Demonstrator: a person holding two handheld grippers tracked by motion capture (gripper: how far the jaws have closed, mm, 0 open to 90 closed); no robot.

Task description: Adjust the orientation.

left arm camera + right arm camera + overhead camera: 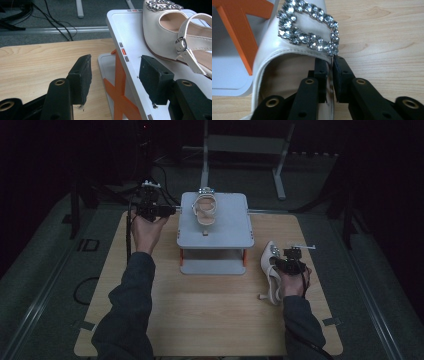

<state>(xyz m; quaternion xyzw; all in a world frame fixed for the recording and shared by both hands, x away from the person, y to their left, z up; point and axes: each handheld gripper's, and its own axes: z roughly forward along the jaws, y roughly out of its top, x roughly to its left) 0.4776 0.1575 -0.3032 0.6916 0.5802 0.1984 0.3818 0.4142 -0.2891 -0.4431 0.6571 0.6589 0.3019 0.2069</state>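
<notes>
Table: a light wooden table [210,315] is carrying everything, with dark floor lying around it.
Stand: a white two-tier stand [227,227] with orange struts [120,85] is sitting toward the far edge of the table, near its middle.
Shoe on stand: one white heeled shoe [206,210] is lying on the stand's top tier, toward that tier's far edge, its jewelled buckle pointing away from me; in my left gripper view its ankle strap and small metal buckle [182,43] are showing at the right.
Shoe on table: the second white shoe [272,270] is lying on the table just right of the stand, toward the table's right edge, toe toward the far edge and thin heel toward me.
My left gripper: I am holding my left gripper [167,210] beside the stand's far left corner; its jaws are standing wide apart with nothing between them, and the edge of the top tier is running up between them in my left gripper view [115,80].
My right gripper: my right gripper [329,77] is clamping the side wall of the shoe on the table, one jaw inside the opening and one outside, just behind the crystal buckle [308,27].
Doubt: whether the toe is touching the stand's base I am unable to tell.
</notes>
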